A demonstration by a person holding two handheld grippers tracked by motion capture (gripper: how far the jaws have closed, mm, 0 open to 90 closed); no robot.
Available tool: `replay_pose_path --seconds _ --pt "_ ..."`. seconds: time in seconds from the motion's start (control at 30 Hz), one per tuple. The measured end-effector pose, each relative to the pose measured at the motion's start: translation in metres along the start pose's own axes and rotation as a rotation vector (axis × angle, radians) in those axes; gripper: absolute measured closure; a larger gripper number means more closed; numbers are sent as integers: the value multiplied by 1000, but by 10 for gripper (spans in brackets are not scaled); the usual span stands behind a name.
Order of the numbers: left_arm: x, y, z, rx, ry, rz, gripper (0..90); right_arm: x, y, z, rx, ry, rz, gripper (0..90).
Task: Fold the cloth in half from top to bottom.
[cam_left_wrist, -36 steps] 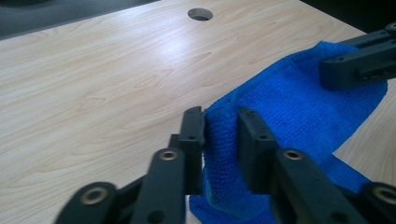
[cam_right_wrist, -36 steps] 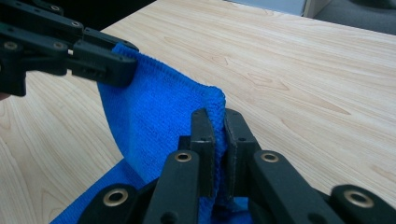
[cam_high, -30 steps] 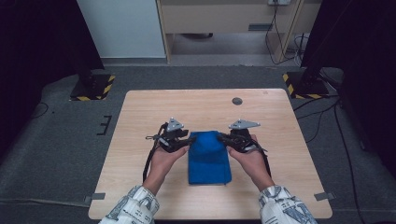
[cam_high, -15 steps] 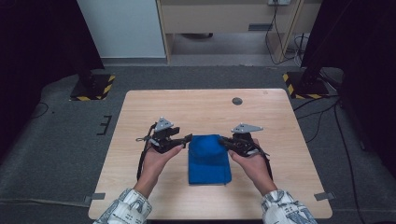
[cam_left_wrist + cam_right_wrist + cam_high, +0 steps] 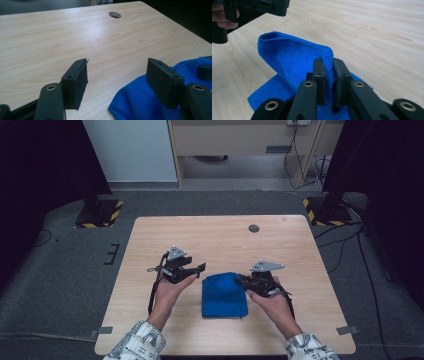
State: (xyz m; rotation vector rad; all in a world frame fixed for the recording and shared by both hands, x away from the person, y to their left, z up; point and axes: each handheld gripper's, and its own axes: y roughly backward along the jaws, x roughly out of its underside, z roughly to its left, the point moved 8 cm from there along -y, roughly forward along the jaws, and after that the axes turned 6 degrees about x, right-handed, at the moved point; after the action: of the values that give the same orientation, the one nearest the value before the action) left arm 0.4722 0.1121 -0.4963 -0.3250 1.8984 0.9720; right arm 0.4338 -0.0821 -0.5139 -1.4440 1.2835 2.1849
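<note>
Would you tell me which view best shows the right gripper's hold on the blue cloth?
The right gripper view: the right gripper pinches a fold of the blue cloth. The high view shows it small; the left gripper view shows just cloth.

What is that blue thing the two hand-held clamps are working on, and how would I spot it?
Start at the light wooden table in the middle of the room, then look to its near edge between the person's two hands. There lies a folded blue cloth, soft and fuzzy. It is the only coloured thing on the table, and the right gripper pinches one raised fold of it while the left gripper stands open beside it.
</note>
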Motion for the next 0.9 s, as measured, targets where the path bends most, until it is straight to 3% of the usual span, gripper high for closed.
replay_pose_path --seconds 0.4,0.9 --pt "18 -12 -5 0 -10 42 328 22 7 10 -26 15 23 749" --pt "43 -21 -24 32 -22 77 320 42 14 23 -38 55 59 637"
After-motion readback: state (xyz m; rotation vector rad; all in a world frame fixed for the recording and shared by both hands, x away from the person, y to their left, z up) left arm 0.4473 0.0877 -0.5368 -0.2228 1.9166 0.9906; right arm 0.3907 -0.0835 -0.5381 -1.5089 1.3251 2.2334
